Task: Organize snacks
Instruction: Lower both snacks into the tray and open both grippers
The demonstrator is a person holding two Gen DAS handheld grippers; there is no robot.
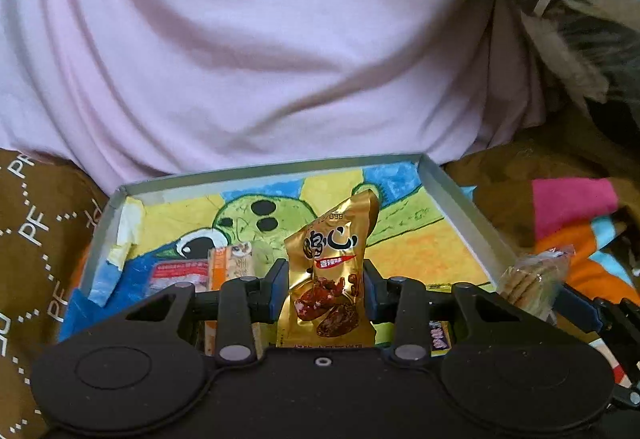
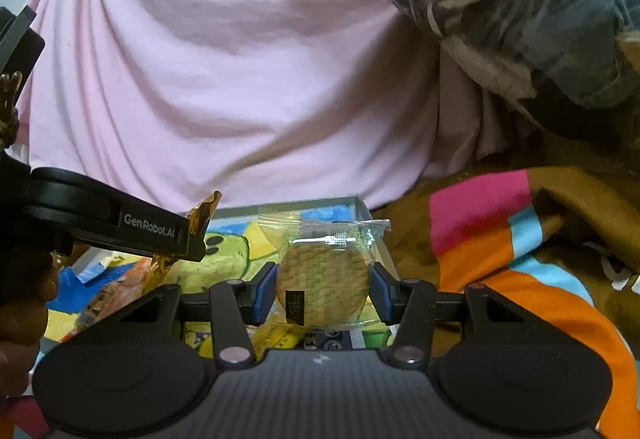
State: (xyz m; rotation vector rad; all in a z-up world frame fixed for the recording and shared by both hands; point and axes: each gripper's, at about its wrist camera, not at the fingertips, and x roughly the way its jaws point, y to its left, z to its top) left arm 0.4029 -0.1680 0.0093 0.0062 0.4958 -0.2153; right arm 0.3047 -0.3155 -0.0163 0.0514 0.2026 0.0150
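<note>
My left gripper (image 1: pixel 325 289) is shut on a gold snack packet (image 1: pixel 334 259) printed with brown meat pieces, held upright over a shallow grey box (image 1: pixel 452 191) lined with a bright cartoon drawing. My right gripper (image 2: pixel 323 289) is shut on a clear-wrapped round biscuit pack (image 2: pixel 325 279), its blue pads pressing both sides, above the same box (image 2: pixel 362 205). In the right wrist view the left gripper (image 2: pixel 152 235) and its gold packet (image 2: pixel 204 209) show at the left. The biscuit pack (image 1: pixel 536 279) also appears at the right of the left wrist view. Two small packets, one red-white (image 1: pixel 180 273) and one orange (image 1: pixel 230 263), lie in the box.
A pink cloth (image 1: pixel 260 47) rises behind the box. A brown patterned blanket (image 1: pixel 36 231) lies left; a pink, orange and blue striped fabric (image 2: pixel 500 239) lies right. A crumpled clear bag of grey things (image 2: pixel 520 7) sits at the upper right.
</note>
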